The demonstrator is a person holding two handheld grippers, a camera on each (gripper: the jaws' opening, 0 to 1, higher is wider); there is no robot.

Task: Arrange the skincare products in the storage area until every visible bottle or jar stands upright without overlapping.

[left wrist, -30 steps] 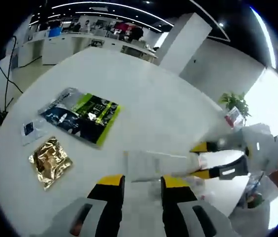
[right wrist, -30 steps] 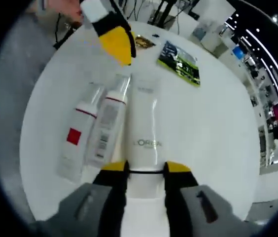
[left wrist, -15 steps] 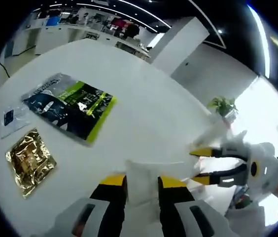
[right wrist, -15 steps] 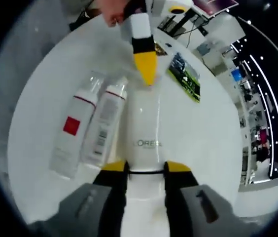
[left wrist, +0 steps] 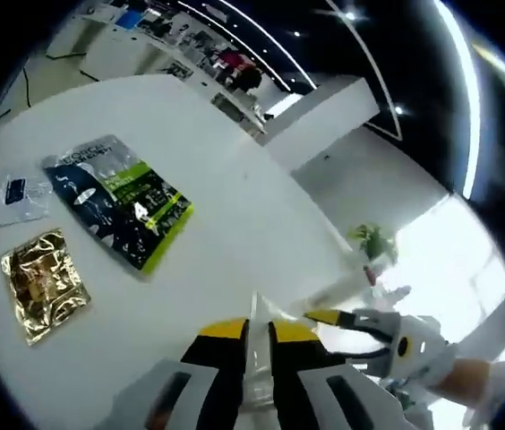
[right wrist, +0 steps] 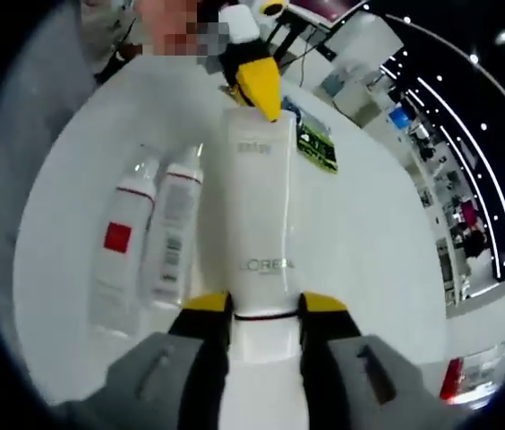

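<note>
A white L'Oreal tube [right wrist: 260, 206] is held at both ends. My right gripper [right wrist: 265, 306] is shut on its cap end. My left gripper [left wrist: 257, 333] is shut on its flat crimped end [left wrist: 258, 354], and its yellow tip [right wrist: 257, 85] shows at the tube's far end in the right gripper view. In the left gripper view the right gripper [left wrist: 351, 324] comes in from the right. Two white bottles lie side by side on the white table [right wrist: 360, 233] left of the tube: one with a red square [right wrist: 114, 246], one with a grey label [right wrist: 172, 228].
A green and black packet [left wrist: 118, 202] lies flat on the table [left wrist: 226, 170], and it shows beyond the tube as well [right wrist: 315, 143]. A gold sachet [left wrist: 42, 287] and a small white sachet [left wrist: 15, 193] lie beside it. A person stands behind the table's far edge.
My left gripper's jaws have closed from wide apart onto the tube's flat end. Both views have tilted, and the tube now stands out more above the two lying bottles.
</note>
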